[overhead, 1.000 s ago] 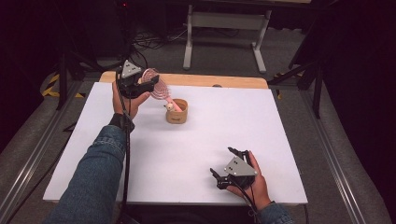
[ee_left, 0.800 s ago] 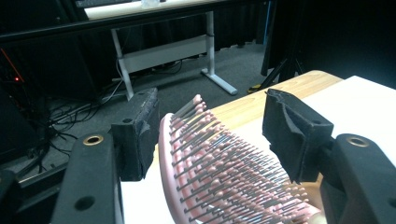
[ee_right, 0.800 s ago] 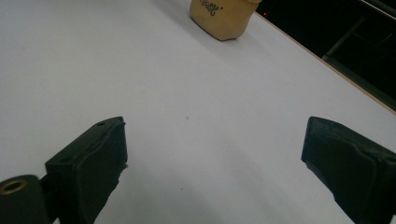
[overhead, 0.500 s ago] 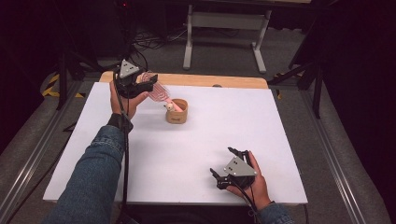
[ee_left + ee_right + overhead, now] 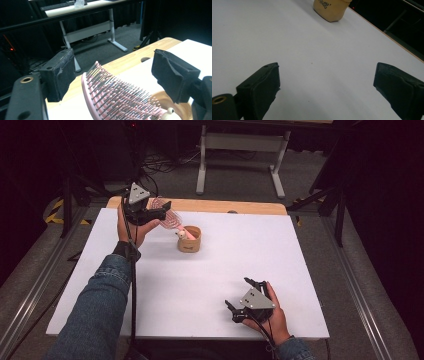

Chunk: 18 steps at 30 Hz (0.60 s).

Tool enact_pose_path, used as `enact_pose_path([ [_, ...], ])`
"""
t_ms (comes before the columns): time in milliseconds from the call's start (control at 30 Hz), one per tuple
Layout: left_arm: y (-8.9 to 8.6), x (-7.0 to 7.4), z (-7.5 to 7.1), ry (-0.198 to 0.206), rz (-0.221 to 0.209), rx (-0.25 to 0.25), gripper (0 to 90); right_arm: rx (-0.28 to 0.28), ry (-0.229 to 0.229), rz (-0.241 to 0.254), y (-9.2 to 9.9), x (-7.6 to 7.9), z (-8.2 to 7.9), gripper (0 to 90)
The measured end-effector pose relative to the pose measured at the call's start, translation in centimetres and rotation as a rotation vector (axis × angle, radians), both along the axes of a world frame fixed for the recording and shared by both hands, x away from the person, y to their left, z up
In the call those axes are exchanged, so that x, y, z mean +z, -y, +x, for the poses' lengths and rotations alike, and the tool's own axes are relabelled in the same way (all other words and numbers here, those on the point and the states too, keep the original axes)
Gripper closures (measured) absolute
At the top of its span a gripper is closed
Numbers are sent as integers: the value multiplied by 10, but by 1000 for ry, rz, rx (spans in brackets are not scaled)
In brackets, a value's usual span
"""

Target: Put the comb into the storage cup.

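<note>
Above the cup [image 5: 189, 240], left claw [image 5: 159, 210] has released the hairbrush [image 5: 170, 215].

Lab: white table [image 5: 300, 265], dark curtains [image 5: 385, 195], floor cables [image 5: 160, 167].

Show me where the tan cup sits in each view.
High view: the tan cup stands upper centre on the white table, under the pink brush.
Left gripper view: its rim at bottom right.
Right gripper view: top centre.
Shared landmark: the table's wooden far edge.
</note>
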<state>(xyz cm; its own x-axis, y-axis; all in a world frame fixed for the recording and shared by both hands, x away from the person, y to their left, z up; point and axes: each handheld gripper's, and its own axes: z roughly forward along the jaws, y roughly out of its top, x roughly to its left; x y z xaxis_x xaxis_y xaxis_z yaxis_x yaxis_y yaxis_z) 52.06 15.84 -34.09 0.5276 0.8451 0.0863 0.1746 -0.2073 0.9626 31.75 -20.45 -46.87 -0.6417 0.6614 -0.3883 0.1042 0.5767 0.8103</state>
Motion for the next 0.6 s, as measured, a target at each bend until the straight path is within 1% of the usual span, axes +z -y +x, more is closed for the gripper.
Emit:
enact_pose_path([
  [300, -1, 3, -7, 10, 17, -19, 166, -2, 11, -2, 1, 1, 0, 74],
  [333, 0, 3, -8, 8, 24, -16, 163, -3, 14, 2, 1, 2, 0, 74],
  [433, -1, 2, -10, 17, 45, -17, 160, -9, 23, 8, 2, 3, 0, 74],
  [600, -4, 2, -15, 25, 48, -20, 152, -16, 31, 17, 4, 5, -1, 74],
])
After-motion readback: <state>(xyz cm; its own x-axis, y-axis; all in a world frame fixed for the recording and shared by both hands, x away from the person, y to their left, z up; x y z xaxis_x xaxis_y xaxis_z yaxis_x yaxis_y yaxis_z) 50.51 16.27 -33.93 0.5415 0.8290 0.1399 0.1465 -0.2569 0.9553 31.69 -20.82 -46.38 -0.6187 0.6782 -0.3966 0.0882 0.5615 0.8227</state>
